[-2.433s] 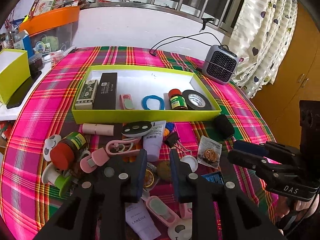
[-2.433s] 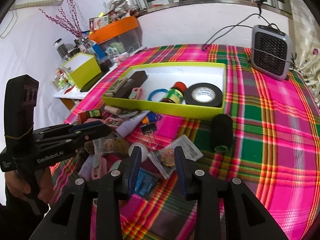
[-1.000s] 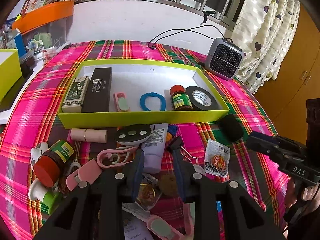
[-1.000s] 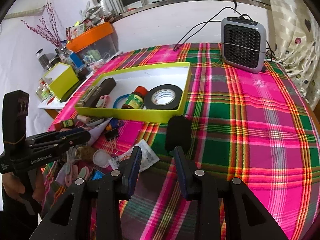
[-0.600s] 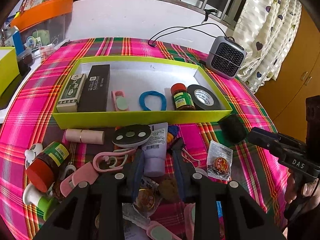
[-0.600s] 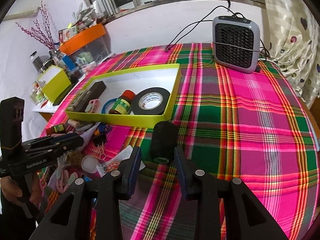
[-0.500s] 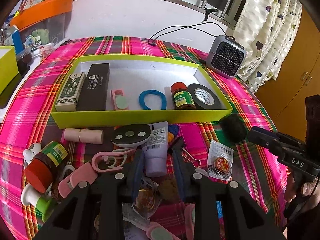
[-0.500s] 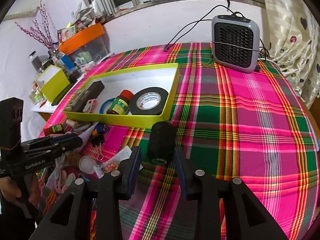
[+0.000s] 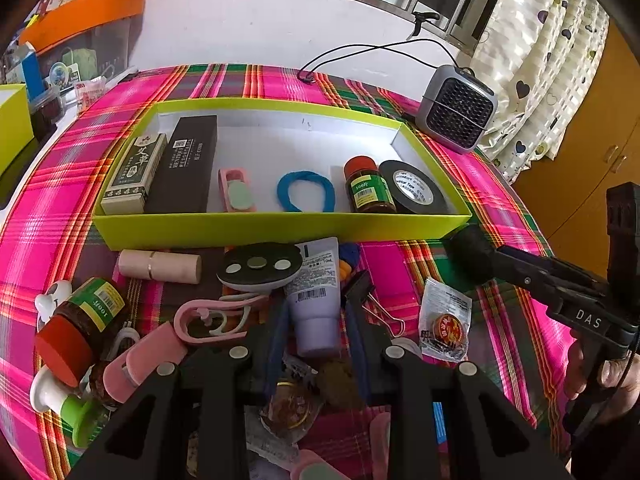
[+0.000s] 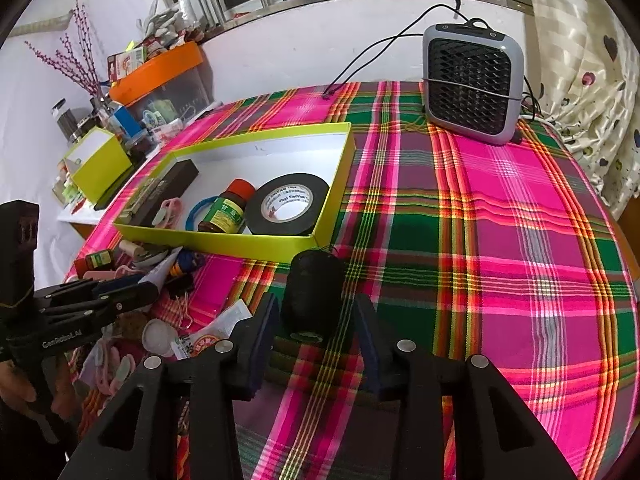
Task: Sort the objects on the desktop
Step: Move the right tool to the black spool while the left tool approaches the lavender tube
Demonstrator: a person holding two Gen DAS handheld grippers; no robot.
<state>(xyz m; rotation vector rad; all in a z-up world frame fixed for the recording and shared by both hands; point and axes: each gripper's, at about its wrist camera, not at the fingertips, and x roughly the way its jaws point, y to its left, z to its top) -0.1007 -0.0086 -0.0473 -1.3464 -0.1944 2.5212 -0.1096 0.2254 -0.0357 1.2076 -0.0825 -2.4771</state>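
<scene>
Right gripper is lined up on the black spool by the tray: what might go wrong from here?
The black thread spool lies on its side between the opening right gripper, pads not yet pressing; it may roll on contact. It sits close to the green tray wall, so a finger may catch the tray.

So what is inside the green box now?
In the green box, left to right: a green-labelled carton, a black carton, a pink clip, a blue band, a red-capped bottle, black tape. Anything beneath them is hidden.
</scene>
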